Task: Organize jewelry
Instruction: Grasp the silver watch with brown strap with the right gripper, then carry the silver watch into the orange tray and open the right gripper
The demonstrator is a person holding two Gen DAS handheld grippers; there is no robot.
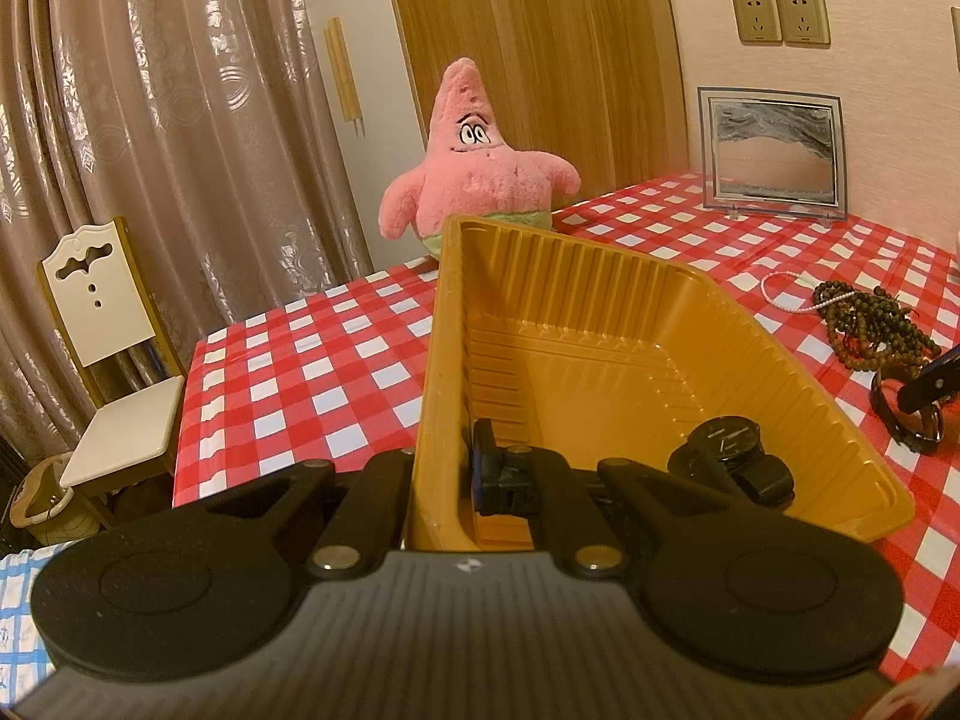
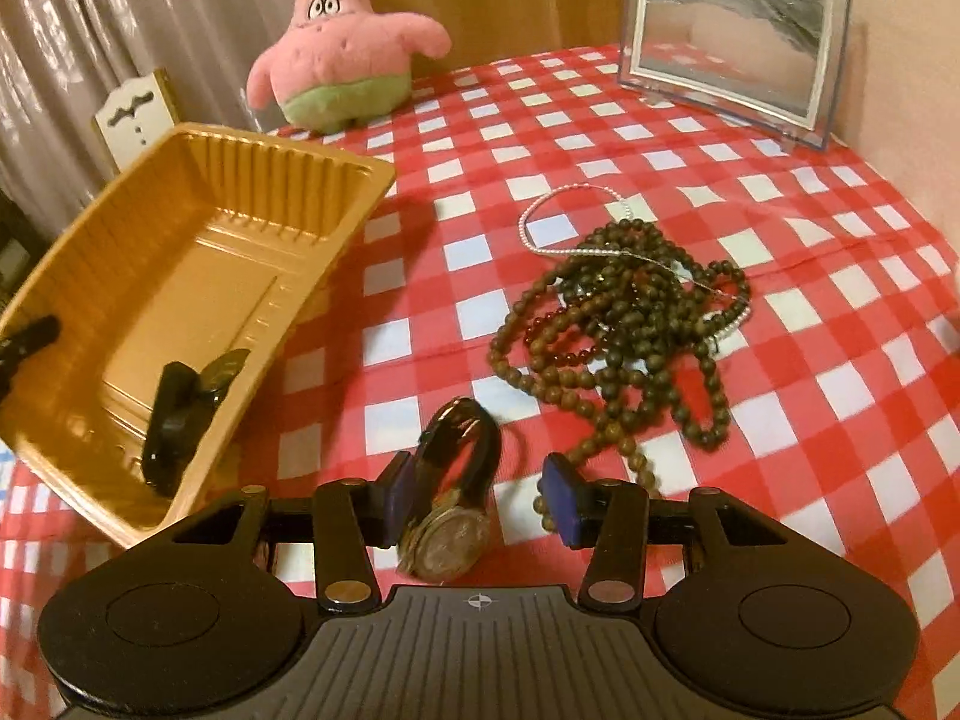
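Observation:
My left gripper is shut on the left wall of a gold plastic tray, tilting it off the checked table; the tray also shows in the right wrist view. A black watch lies inside the tray and shows in the right wrist view. My right gripper is open, its pads on either side of a silver-faced watch with a dark strap lying on the cloth. A heap of brown bead strings with a thin pearl strand lies just beyond it.
A pink star plush stands at the table's far edge behind the tray. A glass picture frame stands at the back right. A white chair is beside the table's left edge. The table has a red-and-white checked cloth.

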